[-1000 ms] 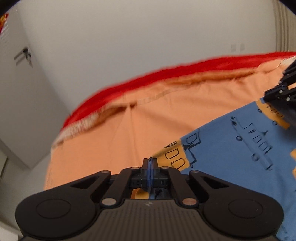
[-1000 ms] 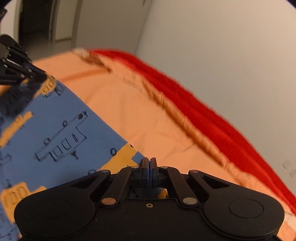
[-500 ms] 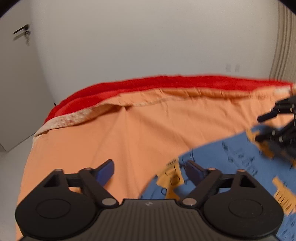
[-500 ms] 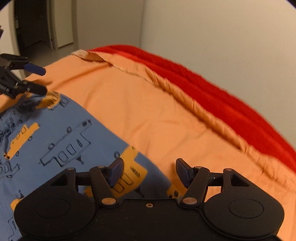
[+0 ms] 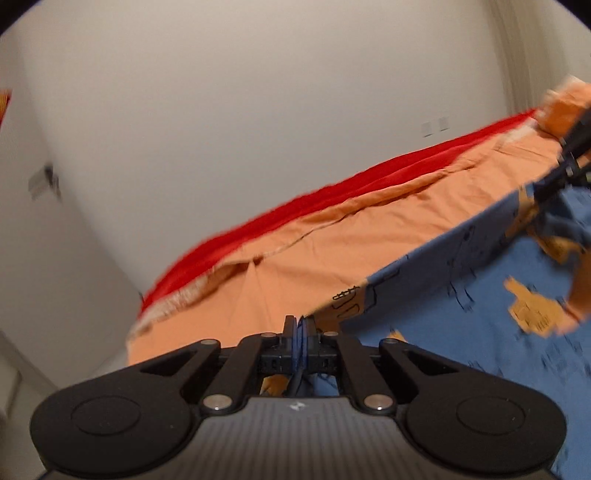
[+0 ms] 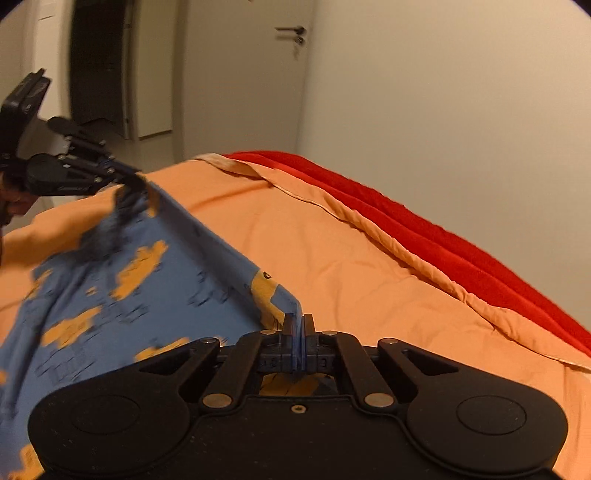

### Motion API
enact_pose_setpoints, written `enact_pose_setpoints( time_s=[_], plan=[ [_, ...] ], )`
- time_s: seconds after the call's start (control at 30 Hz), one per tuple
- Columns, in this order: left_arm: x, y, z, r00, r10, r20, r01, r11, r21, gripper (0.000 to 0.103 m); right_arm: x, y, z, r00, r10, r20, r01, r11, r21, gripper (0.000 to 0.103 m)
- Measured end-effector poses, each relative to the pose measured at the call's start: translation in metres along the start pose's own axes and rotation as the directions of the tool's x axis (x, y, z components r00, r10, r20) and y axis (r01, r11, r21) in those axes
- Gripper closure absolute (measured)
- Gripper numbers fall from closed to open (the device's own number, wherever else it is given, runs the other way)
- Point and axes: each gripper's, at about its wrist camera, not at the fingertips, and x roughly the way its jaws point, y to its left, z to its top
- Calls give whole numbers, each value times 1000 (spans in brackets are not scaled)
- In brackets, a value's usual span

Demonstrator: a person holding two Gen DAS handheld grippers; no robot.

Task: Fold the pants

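Fingers on both grippers, left [image 5: 300,325] and right [image 6: 297,323], are clamped on the blue bus-print pants [image 6: 122,295], stretched above the orange bedsheet [image 6: 369,266]. Only right view shows the door handle [image 6: 291,31]; print lettering's unreadable.

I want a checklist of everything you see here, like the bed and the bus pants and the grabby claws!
Surface: orange sheet over a red blanket.
Job's things: blue pants with yellow buses, top edge lifted and stretched.
Clutter: nothing seen.
Grippers: left gripper shut on the pants; right gripper shut on the pants.
Cables: nothing seen.
Surroundings: white wall, door with handle.
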Motion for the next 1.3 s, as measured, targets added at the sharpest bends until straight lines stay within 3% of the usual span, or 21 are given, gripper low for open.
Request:
enact_pose_setpoints(
  time_s=[0.1, 0.2, 0.33, 0.47, 0.63, 0.8, 1.07, 1.23, 1.3],
  plan=[
    [-43, -24, -18, 998, -9, 66, 0, 992, 126, 101, -43, 30, -20, 999, 38, 14, -38, 999, -25, 103],
    [-71, -47, -38, 998, -16, 63, 2, 976, 219, 101, -74, 64, -44, 998, 64, 5, -63, 997, -54, 103],
    [-100, -77, -66, 999, -37, 14, 30, 936, 351, 101, -99, 109, -78, 997, 82, -7, -83, 995, -62, 103],
    [-104, -102, -95, 996, -54, -77, 81, 907, 414, 101, -98, 147, -108, 997, 64, -38, -66, 997, -50, 103],
    [-109, -120, -124, 992, -56, -110, 102, 872, 479, 101, -92, 174, -131, 998, 31, -56, -34, 997, -64, 103],
    [-114, -117, -132, 990, -69, -123, 119, 880, 459, 101, -101, 180, -127, 999, -6, -37, 4, 998, -69, 103],
    [-112, -113, -135, 989, -71, -126, 118, 899, 422, 102, -98, 186, -134, 996, -4, -86, -5, 994, -110, 103],
    [-132, -114, -131, 987, -112, -118, 143, 941, 307, 97, -87, 185, -142, 991, -9, -130, -4, 995, -96, 100],
    [-138, -116, -125, 979, -159, -125, 183, 960, 214, 95, -88, 182, -144, 994, -3, -112, -3, 998, -57, 98]
  ],
)
